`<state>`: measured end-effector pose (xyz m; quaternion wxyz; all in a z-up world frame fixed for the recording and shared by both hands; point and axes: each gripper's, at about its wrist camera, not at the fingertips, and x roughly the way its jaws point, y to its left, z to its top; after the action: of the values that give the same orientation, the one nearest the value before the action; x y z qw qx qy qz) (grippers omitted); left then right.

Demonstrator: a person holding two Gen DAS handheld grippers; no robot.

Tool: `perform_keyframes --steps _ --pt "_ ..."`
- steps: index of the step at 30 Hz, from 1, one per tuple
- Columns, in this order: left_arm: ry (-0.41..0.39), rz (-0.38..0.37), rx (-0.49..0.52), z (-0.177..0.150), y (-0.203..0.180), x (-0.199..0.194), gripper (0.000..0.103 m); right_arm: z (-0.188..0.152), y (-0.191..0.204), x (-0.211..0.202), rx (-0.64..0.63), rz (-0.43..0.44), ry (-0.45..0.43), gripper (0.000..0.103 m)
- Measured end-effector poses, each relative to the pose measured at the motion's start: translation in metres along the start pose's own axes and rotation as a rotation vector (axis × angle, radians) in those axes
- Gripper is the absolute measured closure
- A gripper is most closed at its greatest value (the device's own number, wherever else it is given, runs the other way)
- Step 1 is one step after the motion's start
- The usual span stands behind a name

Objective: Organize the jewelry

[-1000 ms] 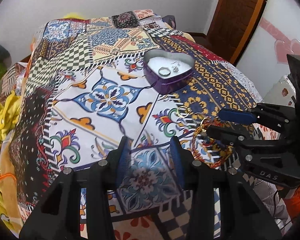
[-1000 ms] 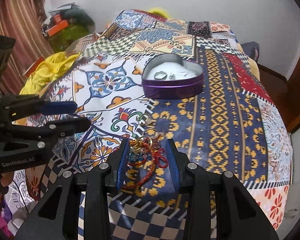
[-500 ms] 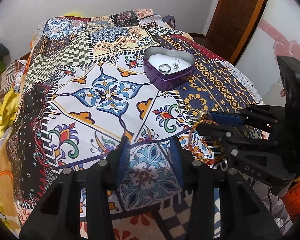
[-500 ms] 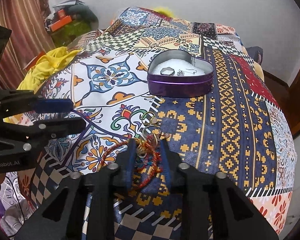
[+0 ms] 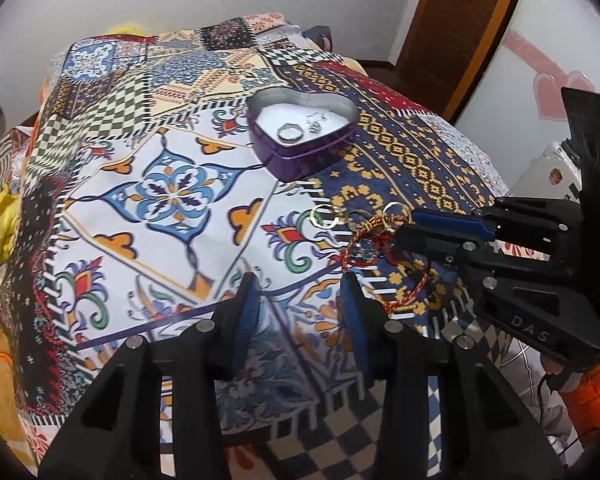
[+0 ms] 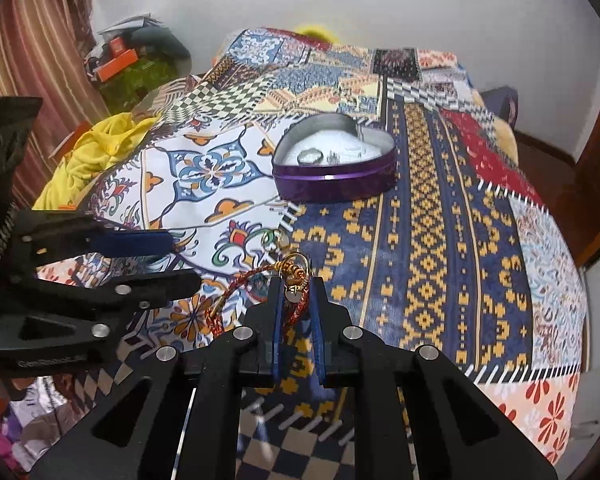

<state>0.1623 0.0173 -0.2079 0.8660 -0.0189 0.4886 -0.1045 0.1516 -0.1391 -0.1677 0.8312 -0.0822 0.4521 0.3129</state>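
With my right claw point(image 6: 296, 300) pressed together on the red-and-gold thread bracelet point(image 6: 256, 292), the blue pads point(image 6: 277, 320) grip it close to its knotted gold end — a small gold ring point(image 6: 298, 261) and a pale charm show just above and between the fingertips. The rest of the bracelet loops out to the left of the claw, above the patchwork bedspread point(image 6: 432, 240); whether its far end touches the cloth I cannot tell. From my other side the same bracelet point(image 5: 380, 256) curves down from that claw point(image 5: 406, 224) toward the near right edge of the bed.

My left claw point(image 5: 300, 300) is spread, nothing between its pads, hovering over the near edge of the bedspread point(image 5: 172, 200) just left of the bracelet.

Just beyond the held bracelet a loose gold hoop point(image 5: 325, 215) lies flat on the cloth, apart from it, where the white floral patch meets the navy-and-yellow band.

Farther back, near the middle of the bed, sits the purple heart-shaped tin point(image 6: 336, 184) — open, white-lined, holding a silver ring point(image 5: 291, 133) and a small silver piece point(image 5: 315, 125) beside it. A heap of yellow cloth point(image 6: 92, 156) lies off the bed's left edge.
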Motion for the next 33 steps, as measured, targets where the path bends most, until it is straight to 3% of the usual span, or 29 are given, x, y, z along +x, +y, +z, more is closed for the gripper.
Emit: perform_keyframes --steps 3,9,10,12,15,22,28,33 --pt "0.011 -0.011 0.010 0.001 -0.006 0.006 0.062 -0.002 -0.006 0.003 0.022 -0.011 0.046 0.088" --pt "0.028 -0.033 0.025 0.001 -0.018 0.019 0.063 -0.009 -0.019 -0.004 0.060 -0.034 0.041 0.086" --pt "0.023 -0.031 0.032 0.001 -0.021 0.021 0.066 -0.009 -0.020 -0.005 0.061 -0.037 0.039 0.086" --pt "0.022 -0.030 0.045 0.001 -0.024 0.023 0.084 -0.010 -0.021 -0.008 0.058 -0.042 0.034 0.086" --pt "0.020 -0.035 0.052 0.002 -0.026 0.025 0.101 -0.010 -0.021 -0.010 0.057 -0.038 0.031 0.086" --pt "-0.044 -0.038 0.037 0.009 -0.025 0.002 0.101 -0.008 -0.020 -0.013 0.062 -0.028 0.018 0.086" --pt "-0.126 0.004 0.009 0.015 -0.012 -0.027 0.101 -0.008 -0.014 -0.012 0.053 -0.009 0.019 0.086" --pt "-0.141 0.051 -0.014 0.008 0.003 -0.036 0.101 -0.009 -0.002 0.002 0.023 0.001 0.055 0.086"
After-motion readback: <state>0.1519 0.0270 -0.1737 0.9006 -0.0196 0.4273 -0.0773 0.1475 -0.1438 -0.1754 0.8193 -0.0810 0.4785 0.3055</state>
